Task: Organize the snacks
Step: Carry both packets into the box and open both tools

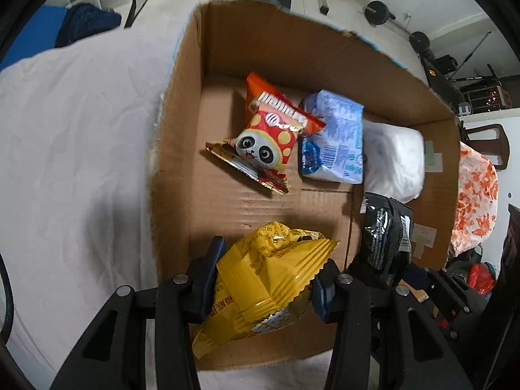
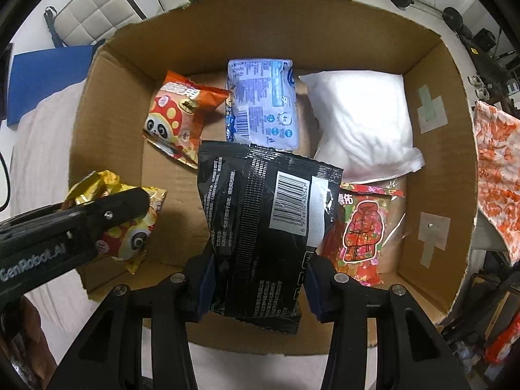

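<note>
Left gripper is clamping the yellow pack at bottom centre of its view, hanging over the near edge of the box. Right gripper is pinching the black pack, bottom centre of its view, dangling above the box floor. Below right of it a red-figure pack is lying flat. Farther up: panda pack upper left, blue pack centre, white bag upper right, all inside the box. Risks: both grips are sitting on slick crinkly film, so a pack might be slipping out early; releasing the yellow one this near the edge could be dropping it outside; grippers are working close, could be bumping.
</note>
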`<action>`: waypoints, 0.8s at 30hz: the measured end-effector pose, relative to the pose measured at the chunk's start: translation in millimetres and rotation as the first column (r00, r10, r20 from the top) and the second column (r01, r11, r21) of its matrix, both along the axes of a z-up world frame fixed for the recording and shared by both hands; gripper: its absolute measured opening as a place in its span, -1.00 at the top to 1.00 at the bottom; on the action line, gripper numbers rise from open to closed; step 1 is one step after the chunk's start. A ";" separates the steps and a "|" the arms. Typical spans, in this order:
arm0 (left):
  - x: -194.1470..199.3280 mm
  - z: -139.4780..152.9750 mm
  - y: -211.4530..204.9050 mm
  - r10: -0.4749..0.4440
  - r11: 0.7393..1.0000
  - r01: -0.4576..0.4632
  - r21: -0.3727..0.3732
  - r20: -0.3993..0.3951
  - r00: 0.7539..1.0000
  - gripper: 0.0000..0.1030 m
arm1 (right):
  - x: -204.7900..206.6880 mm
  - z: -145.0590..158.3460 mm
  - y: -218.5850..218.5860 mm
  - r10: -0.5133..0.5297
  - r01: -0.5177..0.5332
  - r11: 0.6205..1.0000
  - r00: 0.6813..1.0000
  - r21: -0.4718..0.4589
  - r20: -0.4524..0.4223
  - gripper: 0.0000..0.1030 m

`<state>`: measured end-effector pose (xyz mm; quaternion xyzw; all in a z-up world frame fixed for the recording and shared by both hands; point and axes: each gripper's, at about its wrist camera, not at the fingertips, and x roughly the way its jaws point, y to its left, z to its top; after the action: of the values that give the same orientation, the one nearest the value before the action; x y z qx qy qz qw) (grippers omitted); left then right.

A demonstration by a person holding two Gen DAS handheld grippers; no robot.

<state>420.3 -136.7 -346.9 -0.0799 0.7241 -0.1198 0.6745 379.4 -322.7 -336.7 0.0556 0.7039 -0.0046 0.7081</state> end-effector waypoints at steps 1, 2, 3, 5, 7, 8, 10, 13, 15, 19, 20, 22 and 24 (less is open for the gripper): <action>0.8 -2.6 -0.1 0.004 1.000 -0.004 0.000 -0.007 1.000 0.15 | 0.6 -2.4 -0.1 0.001 -0.001 1.000 1.000 0.001 -0.006 0.04; 1.2 -5.4 -0.3 0.006 1.000 -0.006 -0.002 -0.013 1.000 0.15 | 1.1 -4.8 -0.5 0.000 0.000 1.000 1.000 0.003 -0.010 0.04; 1.4 -7.7 -1.0 0.005 1.000 -0.005 0.001 -0.019 1.000 0.15 | 2.6 -6.5 -0.9 0.000 0.000 1.000 1.000 0.004 -0.014 0.04; 1.2 -7.9 -3.3 -0.006 1.000 0.006 0.013 -0.014 1.000 0.13 | 5.0 -9.1 -1.0 0.001 -0.001 1.000 1.000 -0.003 -0.019 0.03; 1.6 -7.5 -6.0 -0.013 1.000 0.014 0.019 -0.011 1.000 0.13 | 6.7 -13.2 -2.7 0.002 -0.002 1.000 1.000 0.003 -0.024 0.02; 1.8 -7.3 -6.4 -0.014 1.000 0.014 0.023 -0.012 1.000 0.13 | 7.5 -14.5 -2.5 0.003 -0.003 1.000 1.000 0.002 -0.028 0.02; 2.3 -7.9 -7.7 -0.015 0.999 0.016 0.032 -0.025 1.000 0.13 | 9.8 -17.5 -3.0 0.006 -0.006 1.000 0.999 0.005 -0.036 0.00; 4.6 -7.3 -7.0 -0.002 1.000 0.003 0.031 -0.029 1.000 0.03 | 12.3 -23.1 -3.6 0.004 -0.004 1.000 0.999 0.012 -0.049 -0.02; 6.0 -5.2 -8.1 0.005 0.999 -0.004 0.032 -0.023 1.000 -0.13 | 13.5 -27.5 -5.0 -0.002 0.003 1.000 0.998 0.015 -0.056 -0.04; 7.0 -0.2 -7.8 0.006 0.999 -0.006 0.053 0.004 1.000 -0.34 | 11.3 -28.0 -9.1 -0.010 0.011 1.000 0.999 0.007 -0.050 -0.05; 7.0 3.2 -7.2 0.006 0.999 -0.007 0.054 0.015 1.000 -0.34 | 11.2 -27.3 -10.7 -0.012 0.013 1.000 0.999 0.004 -0.044 -0.06; 6.3 6.7 -7.7 0.003 0.998 -0.005 0.063 0.027 1.000 -0.34 | 10.9 -25.7 -13.3 -0.020 0.020 1.000 0.999 -0.001 -0.040 -0.16; 4.5 13.6 -8.7 -0.006 0.997 0.002 0.072 0.049 0.999 -0.35 | 10.5 -23.8 -14.8 -0.022 0.022 1.000 0.999 -0.007 -0.033 -0.23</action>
<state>424.8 -145.4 -333.4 -0.0513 0.7112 -0.0971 0.6944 389.9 -337.5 -360.5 0.0610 0.7149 -0.0157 0.6964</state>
